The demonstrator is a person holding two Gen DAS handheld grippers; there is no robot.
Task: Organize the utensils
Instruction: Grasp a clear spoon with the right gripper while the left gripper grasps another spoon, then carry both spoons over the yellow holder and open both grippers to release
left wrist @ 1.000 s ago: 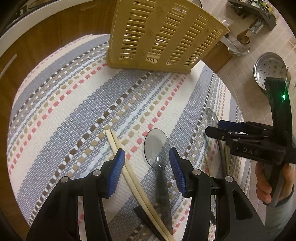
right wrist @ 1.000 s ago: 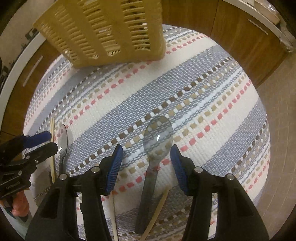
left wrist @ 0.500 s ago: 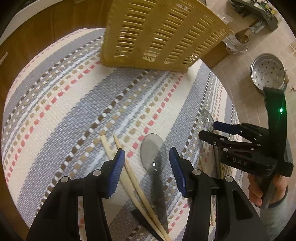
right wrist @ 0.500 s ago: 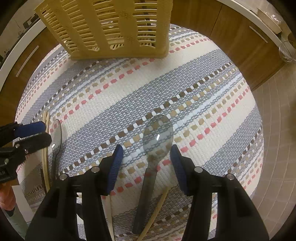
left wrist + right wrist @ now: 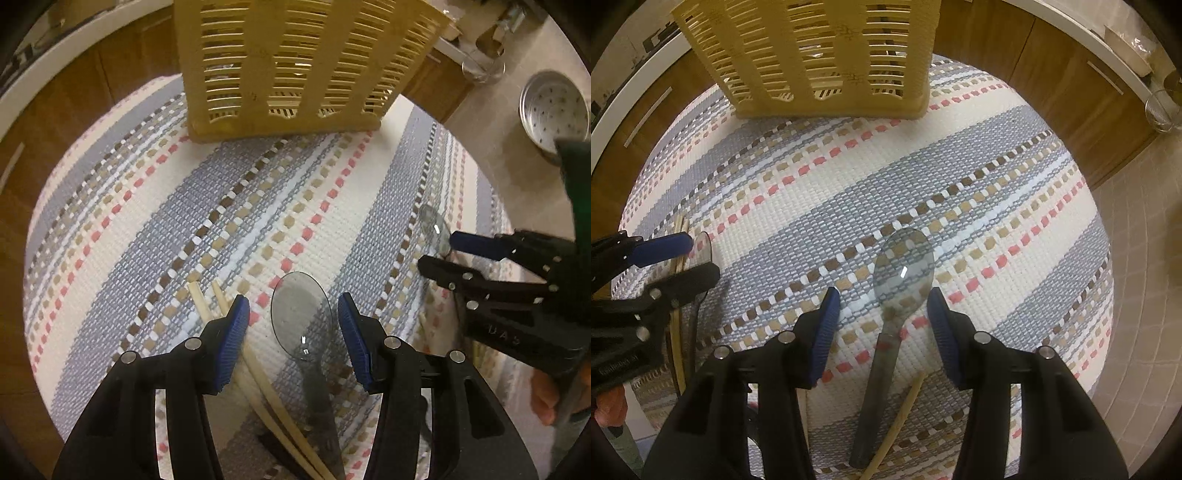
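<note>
A clear grey spoon (image 5: 301,321) lies on the striped mat (image 5: 258,206), its bowl between the fingers of my open left gripper (image 5: 293,325), which do not touch it. Two pale chopsticks (image 5: 207,302) run under the left finger. In the right wrist view a second clear spoon (image 5: 905,266) lies ahead of my right gripper (image 5: 882,321). Its jaws are closing with the spoon's neck between them, pads clear of it. A chopstick (image 5: 905,413) lies beside that handle. A yellow slotted basket (image 5: 295,66) stands at the mat's far side.
Wooden cabinet fronts (image 5: 1052,74) surround the mat. On the tiled floor to the right sit a perforated metal pan (image 5: 554,107) and a glass (image 5: 482,68). The two grippers work side by side, the left gripper (image 5: 665,258) close to the right one.
My left gripper has moved forward toward the basket, so the spoon's bowl now sits between its fingers. The right gripper has stayed put and its jaws have drawn in a little.
</note>
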